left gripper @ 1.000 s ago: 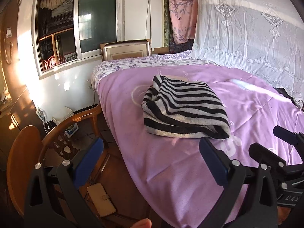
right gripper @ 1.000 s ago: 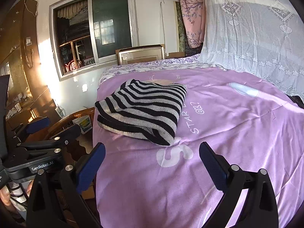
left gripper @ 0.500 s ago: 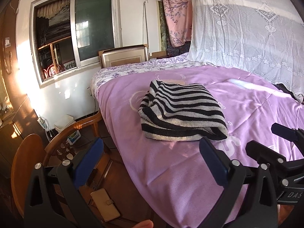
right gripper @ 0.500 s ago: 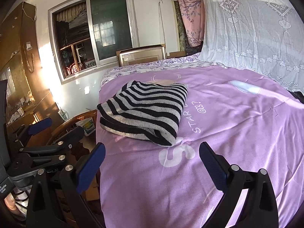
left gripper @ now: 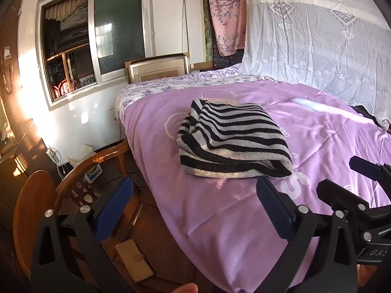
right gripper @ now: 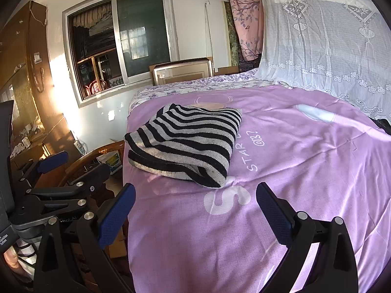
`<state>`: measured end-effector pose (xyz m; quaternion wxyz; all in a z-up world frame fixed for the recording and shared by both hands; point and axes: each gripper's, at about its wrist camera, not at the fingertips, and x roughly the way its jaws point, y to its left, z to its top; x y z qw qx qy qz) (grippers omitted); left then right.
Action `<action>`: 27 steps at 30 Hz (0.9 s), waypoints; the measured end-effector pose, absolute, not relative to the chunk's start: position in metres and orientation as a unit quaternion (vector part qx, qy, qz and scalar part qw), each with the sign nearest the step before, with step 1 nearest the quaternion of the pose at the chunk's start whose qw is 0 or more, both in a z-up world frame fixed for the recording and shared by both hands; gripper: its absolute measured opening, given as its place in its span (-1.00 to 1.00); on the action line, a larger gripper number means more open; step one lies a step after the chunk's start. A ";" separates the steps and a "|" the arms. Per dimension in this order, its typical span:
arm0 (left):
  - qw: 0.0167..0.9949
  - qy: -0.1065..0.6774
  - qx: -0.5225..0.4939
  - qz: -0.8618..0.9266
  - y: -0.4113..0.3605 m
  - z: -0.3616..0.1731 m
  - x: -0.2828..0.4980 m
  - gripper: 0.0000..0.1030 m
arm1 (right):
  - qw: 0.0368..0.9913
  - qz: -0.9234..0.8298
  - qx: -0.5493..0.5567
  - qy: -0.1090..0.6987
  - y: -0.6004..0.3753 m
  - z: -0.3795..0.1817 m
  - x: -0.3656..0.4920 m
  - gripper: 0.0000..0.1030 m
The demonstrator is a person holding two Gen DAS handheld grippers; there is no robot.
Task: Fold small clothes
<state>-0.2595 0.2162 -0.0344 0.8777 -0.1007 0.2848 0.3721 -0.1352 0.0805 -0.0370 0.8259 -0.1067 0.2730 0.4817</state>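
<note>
Both grippers hang empty with their jaws spread wide: the left gripper [left gripper: 194, 204] sits at the near edge of the bed, half over the floor, and the right gripper [right gripper: 195, 204] over the near part of the purple bedspread [right gripper: 305, 171], each well short of the striped garment [left gripper: 232, 144]. That garment lies folded into a thick, soft bundle on the far left part of the bed, close to the left edge (its rounded fold faces near, its looser layered ends face far and left). Judging from this, a pinch taken on only the top layer of the fuzzy black-and-grey knit would peel the fold open, and a push toward the left could slide the bundle off the smooth, slightly wrinkled spread onto the floor beside the curved wooden chair [left gripper: 97, 161]. Lace curtain [left gripper: 317, 36] drapes the far right side.
</note>
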 end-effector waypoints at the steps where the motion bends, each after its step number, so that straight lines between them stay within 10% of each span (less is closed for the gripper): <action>1: 0.877 0.289 -0.102 0.370 0.215 -0.035 -0.259 0.91 | 0.828 0.479 -0.106 0.272 0.080 -0.037 -0.135 0.93; 27: 0.879 0.253 -0.120 0.385 0.201 0.004 -0.282 0.91 | 0.822 0.473 -0.081 0.307 0.058 -0.009 -0.163 0.93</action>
